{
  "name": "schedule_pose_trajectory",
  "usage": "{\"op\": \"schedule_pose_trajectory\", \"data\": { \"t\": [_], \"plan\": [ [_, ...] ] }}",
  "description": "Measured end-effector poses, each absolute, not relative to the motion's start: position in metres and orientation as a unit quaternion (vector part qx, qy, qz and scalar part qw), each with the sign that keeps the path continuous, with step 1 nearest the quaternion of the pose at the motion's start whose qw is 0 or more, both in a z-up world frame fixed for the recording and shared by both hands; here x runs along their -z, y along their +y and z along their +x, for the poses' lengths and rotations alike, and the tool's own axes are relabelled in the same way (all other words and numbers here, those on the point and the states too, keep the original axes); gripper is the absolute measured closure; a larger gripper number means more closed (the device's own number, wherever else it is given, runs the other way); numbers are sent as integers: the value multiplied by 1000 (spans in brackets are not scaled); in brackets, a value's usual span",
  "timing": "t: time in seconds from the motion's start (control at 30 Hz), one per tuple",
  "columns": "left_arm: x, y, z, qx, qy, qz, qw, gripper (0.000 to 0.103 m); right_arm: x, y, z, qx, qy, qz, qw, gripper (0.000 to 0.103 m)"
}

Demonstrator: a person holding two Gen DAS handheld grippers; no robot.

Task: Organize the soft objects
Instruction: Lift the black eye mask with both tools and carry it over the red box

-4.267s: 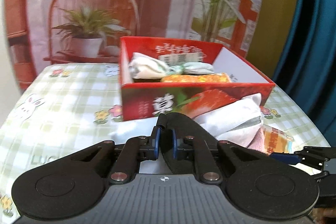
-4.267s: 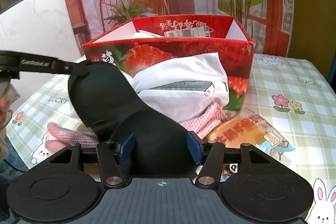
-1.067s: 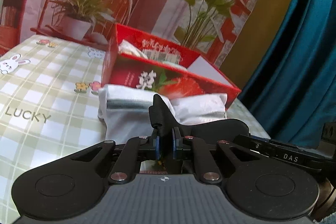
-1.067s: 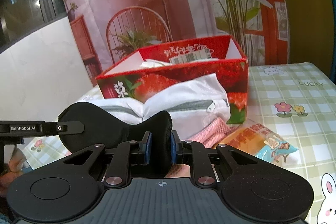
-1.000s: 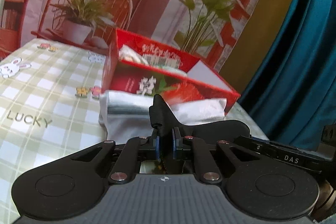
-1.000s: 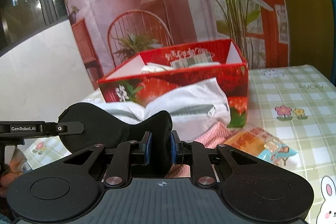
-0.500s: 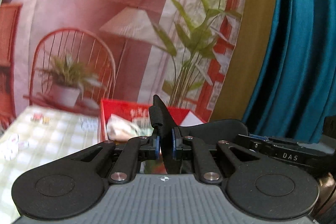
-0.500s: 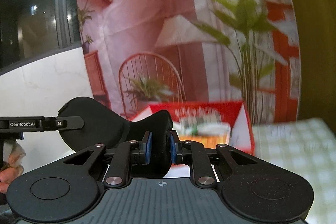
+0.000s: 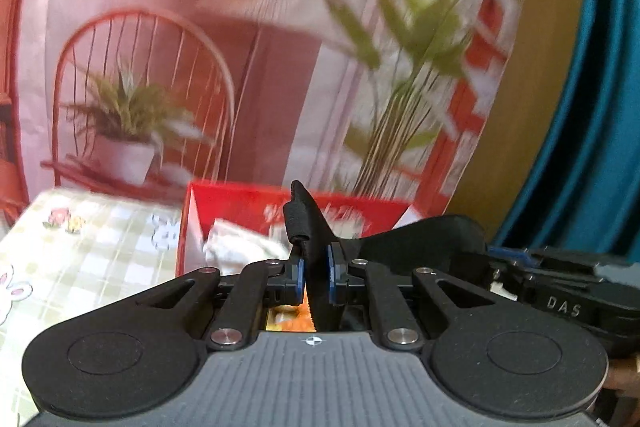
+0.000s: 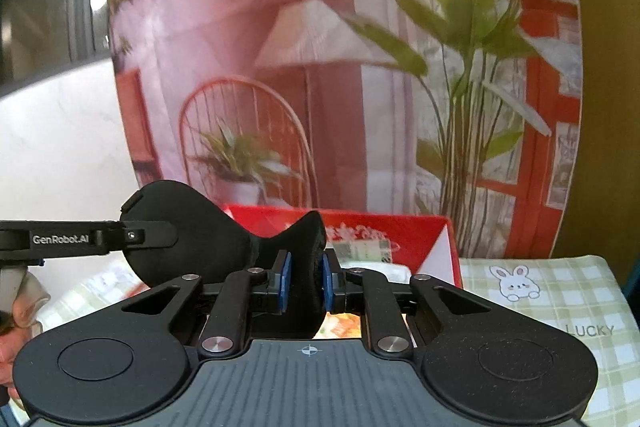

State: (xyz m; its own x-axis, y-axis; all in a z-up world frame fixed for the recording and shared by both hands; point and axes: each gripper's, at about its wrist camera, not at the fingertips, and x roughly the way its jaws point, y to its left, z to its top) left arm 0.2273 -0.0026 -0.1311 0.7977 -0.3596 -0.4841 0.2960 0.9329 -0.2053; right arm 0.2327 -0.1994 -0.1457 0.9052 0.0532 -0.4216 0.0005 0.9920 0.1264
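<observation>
A black padded eye mask point(image 9: 308, 227) is held between both grippers, lifted above the table in front of the red strawberry box point(image 9: 240, 195). My left gripper point(image 9: 315, 277) is shut on one end of the mask. My right gripper point(image 10: 305, 285) is shut on the other end point(image 10: 300, 247), with the mask's wide lobe point(image 10: 180, 231) spreading to the left. The box point(image 10: 420, 231) holds white cloth point(image 9: 240, 247) and packets. The other gripper's body shows in each view.
A green checked tablecloth point(image 10: 560, 291) with rabbit prints covers the table. A printed backdrop of a chair and plants point(image 9: 140, 107) hangs behind the box. A teal curtain point(image 9: 592, 87) hangs at the right. An orange packet point(image 10: 340, 323) shows under my right gripper.
Both grippers have risen with the mask and tilted up. The white pouch and pink cloth in front of the box have dropped out of view. The right jaws hold the mask a little wider.
</observation>
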Motion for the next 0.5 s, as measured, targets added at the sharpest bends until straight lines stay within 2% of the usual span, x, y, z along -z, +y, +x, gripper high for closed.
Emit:
{"op": "schedule_pose_trajectory", "data": {
  "t": [0.17, 0.33, 0.5],
  "plan": [
    [157, -5, 258, 162, 364, -84, 913, 91, 166, -214, 262, -2, 272, 88, 958, 88],
    [176, -13, 273, 159, 414, -56, 895, 91, 192, -221, 280, 14, 337, 102, 936, 89],
    [188, -14, 277, 150, 431, -41, 889, 91, 205, -215, 285, 14, 361, 98, 927, 89]
  ]
}}
